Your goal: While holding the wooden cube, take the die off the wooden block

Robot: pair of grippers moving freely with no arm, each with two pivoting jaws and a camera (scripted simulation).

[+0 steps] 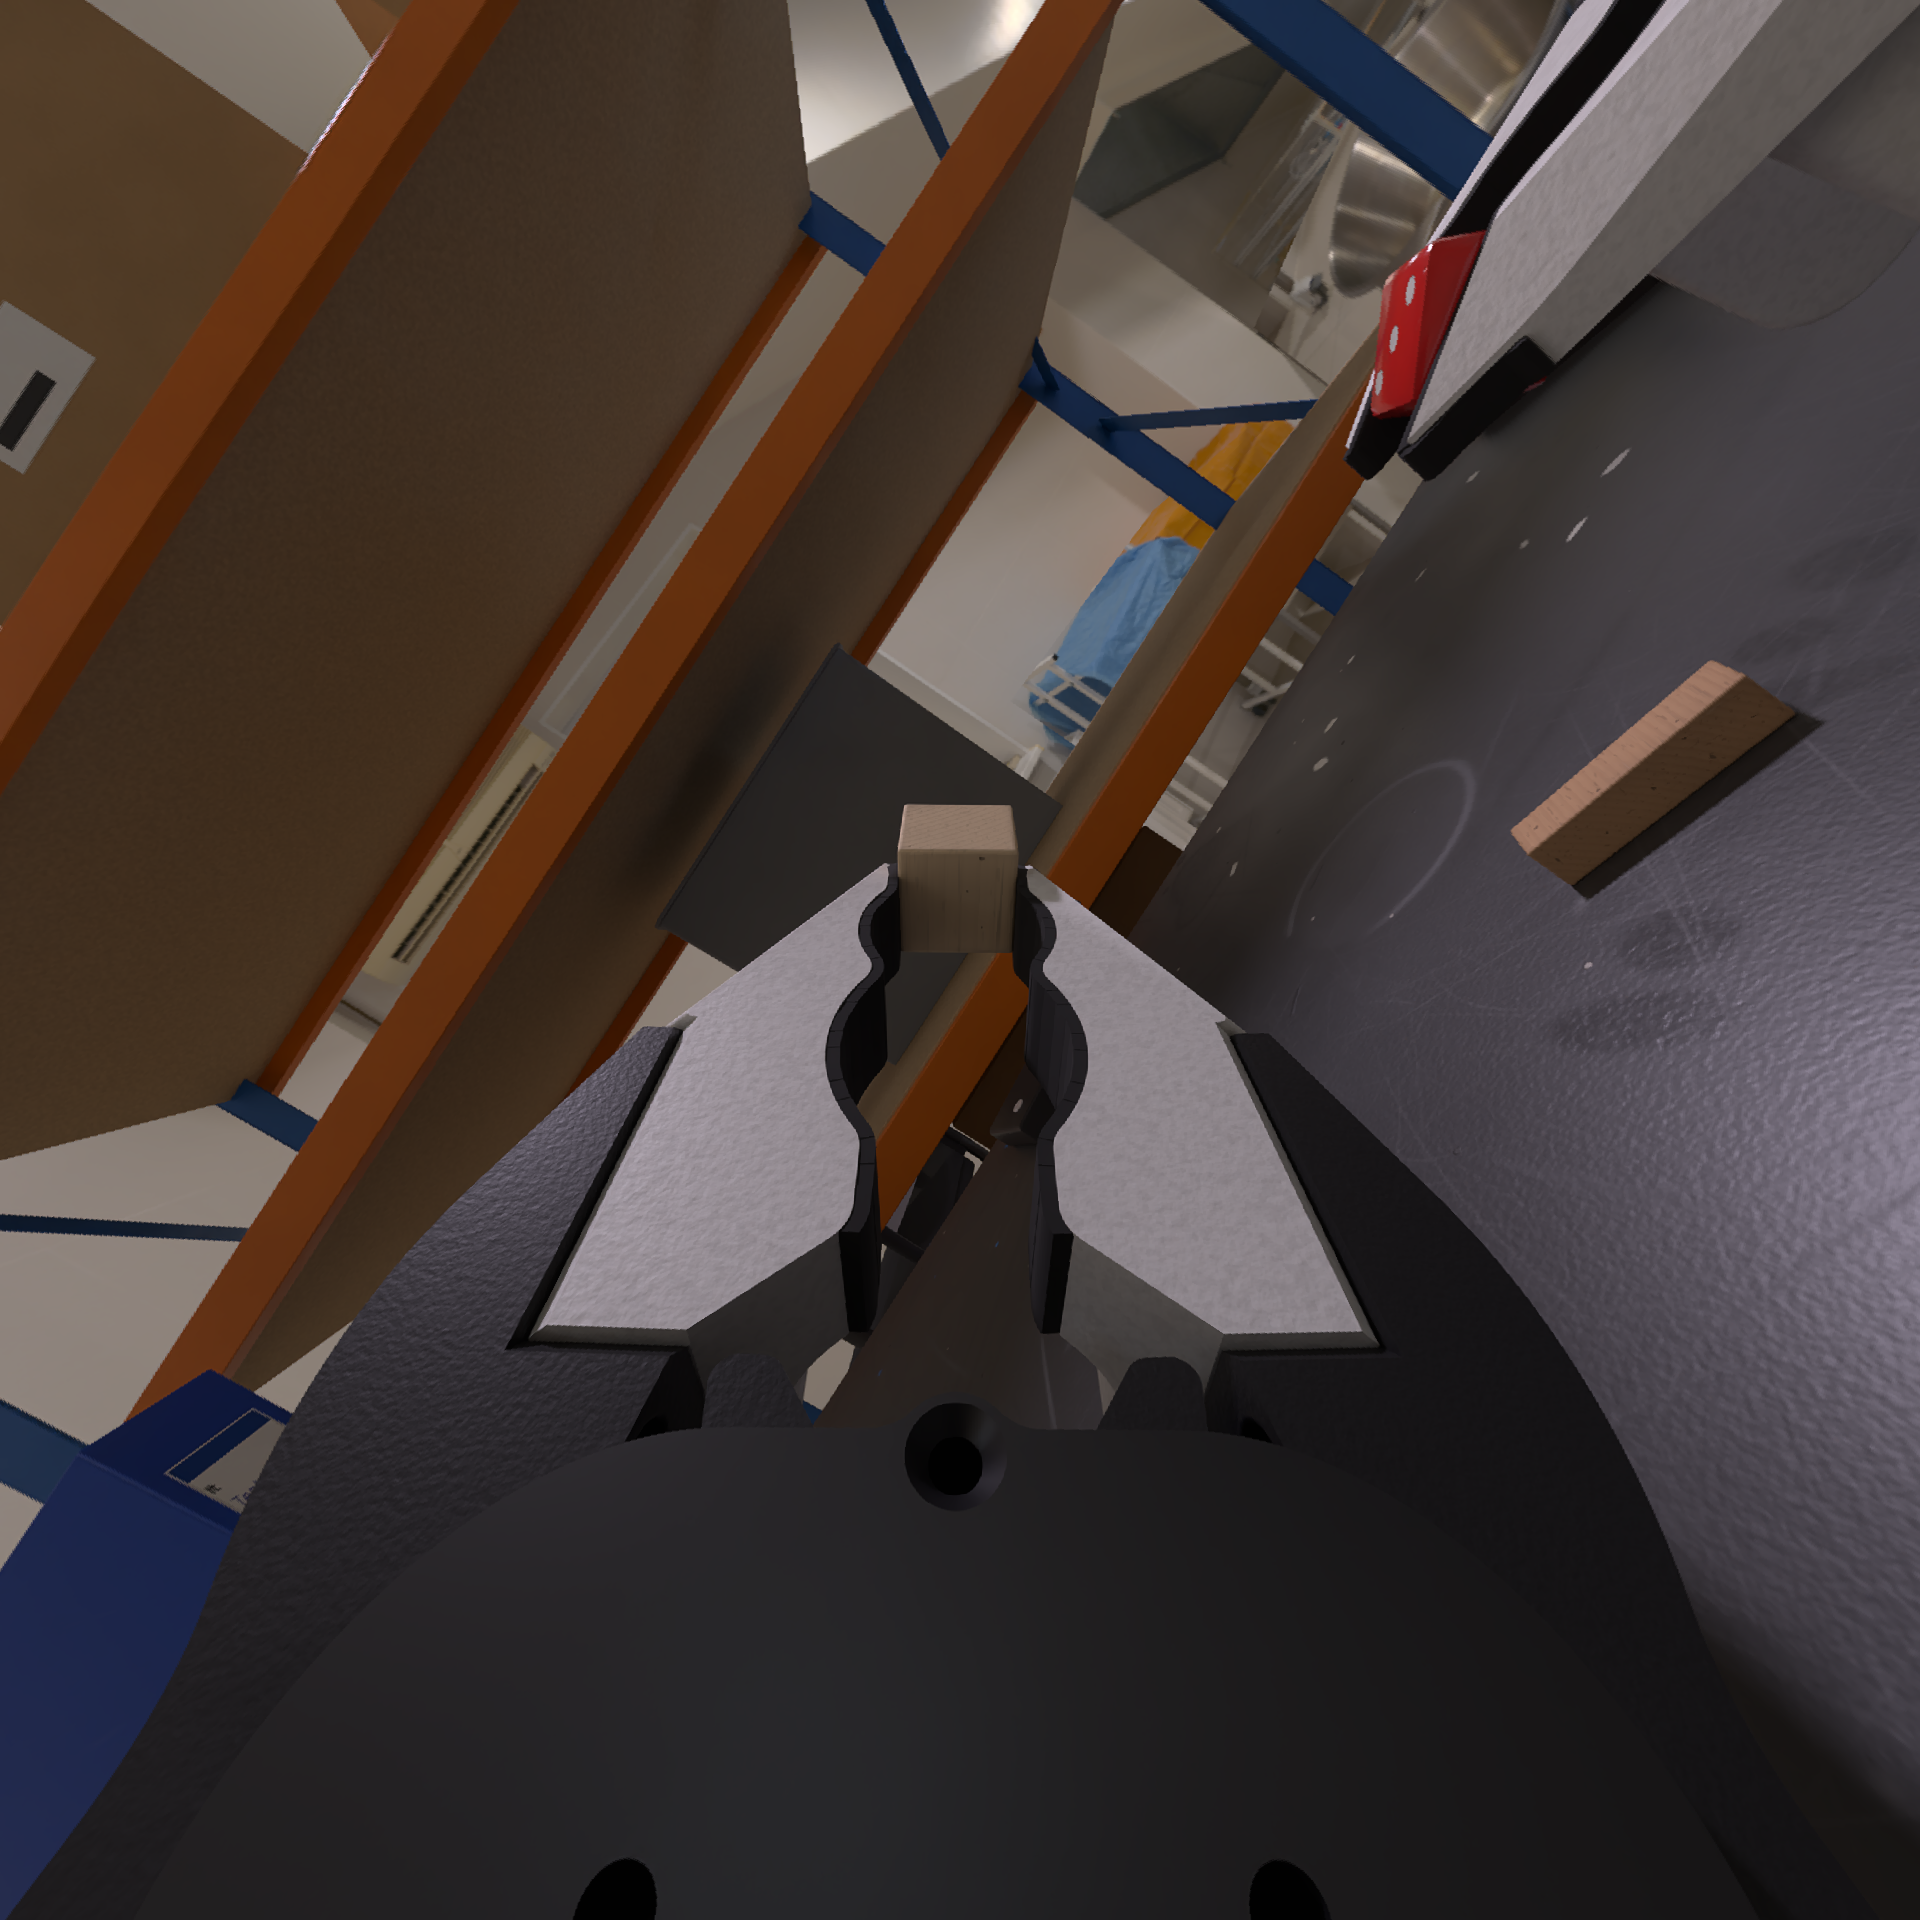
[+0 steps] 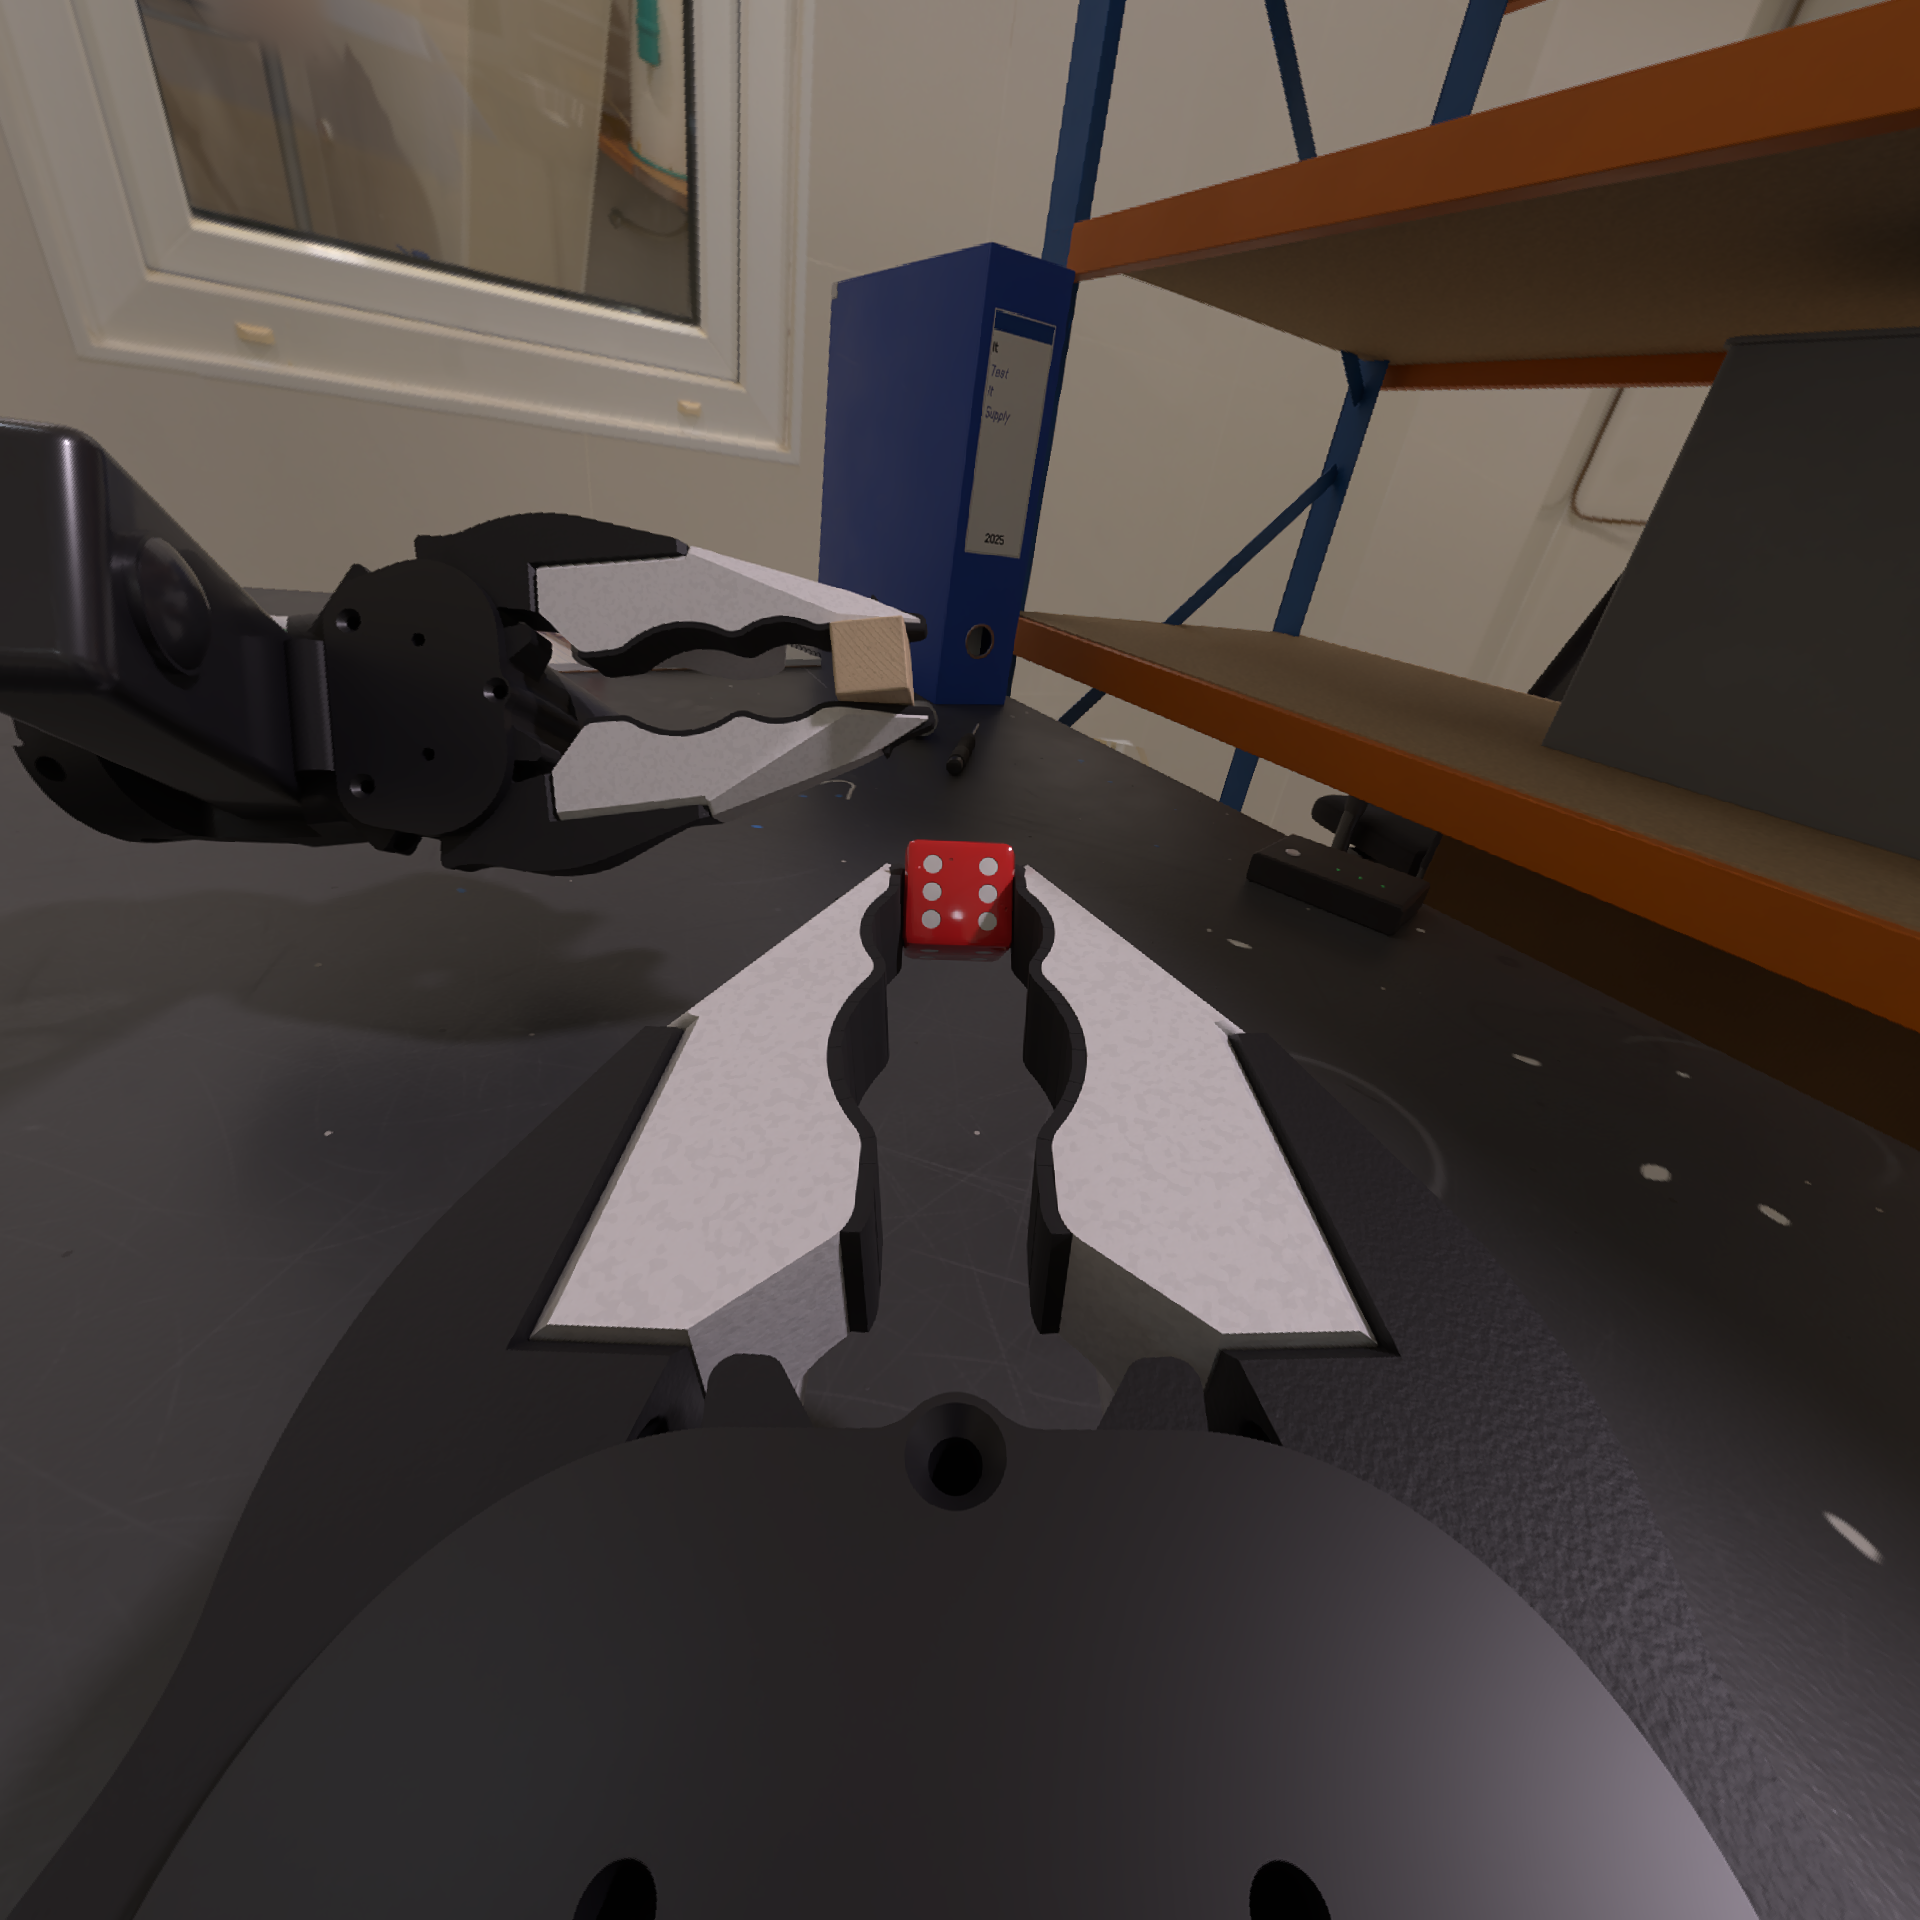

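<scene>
Now left tool (image 1: 956, 883) grips wooden cube (image 1: 956, 876); right tool (image 2: 958, 899) grips die (image 2: 958, 894).

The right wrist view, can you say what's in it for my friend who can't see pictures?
The right gripper holds a red die between its fingers above a dark table. To the left, the left gripper holds a small wooden cube in the air. Behind them stand a blue binder and orange shelves.

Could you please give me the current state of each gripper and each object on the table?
left hand-held gripper: shut on wooden cube, raised off table
right hand-held gripper: shut on red die
wooden block: flat on table, nothing on it
blue binder: upright
</scene>
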